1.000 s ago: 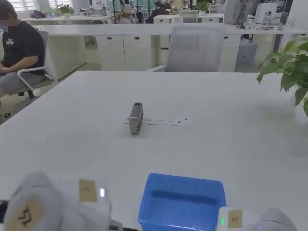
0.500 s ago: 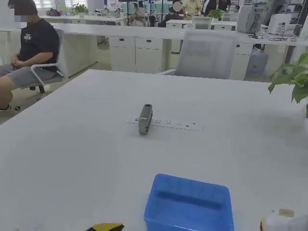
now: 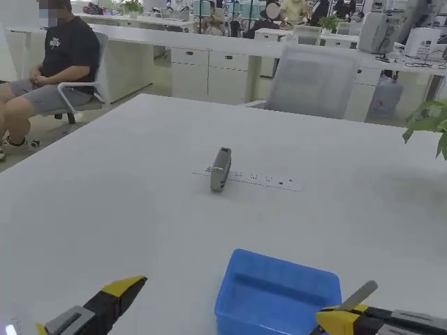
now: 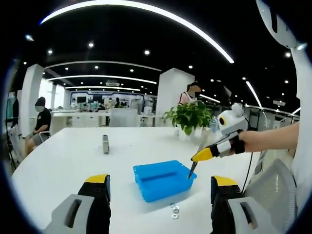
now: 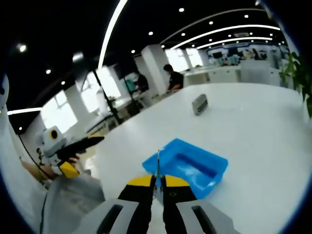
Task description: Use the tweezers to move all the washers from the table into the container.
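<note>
Both grippers have come up into the bottom of the head view. My left gripper (image 4: pixel 161 179) stands wide apart; the right gripper (image 5: pixel 158 183) is clamped on the tweezers (image 5: pixel 157 165), tip near the container (image 3: pixel 265 317) rim. Washers (image 4: pixel 174 209) lie on the tabletop (image 3: pixel 140 209), bottom centre of the left gripper view, just below the container.

Low centre on the table (image 3: pixel 126 209) sits the container (image 3: pixel 279 293), tweezers (image 3: pixel 360 294) at its right edge. In the left gripper view washers (image 4: pixel 174 209) lie just below it. Power strip (image 3: pixel 269 181) mid-frame behind; chair (image 3: pixel 311 80) beyond.
</note>
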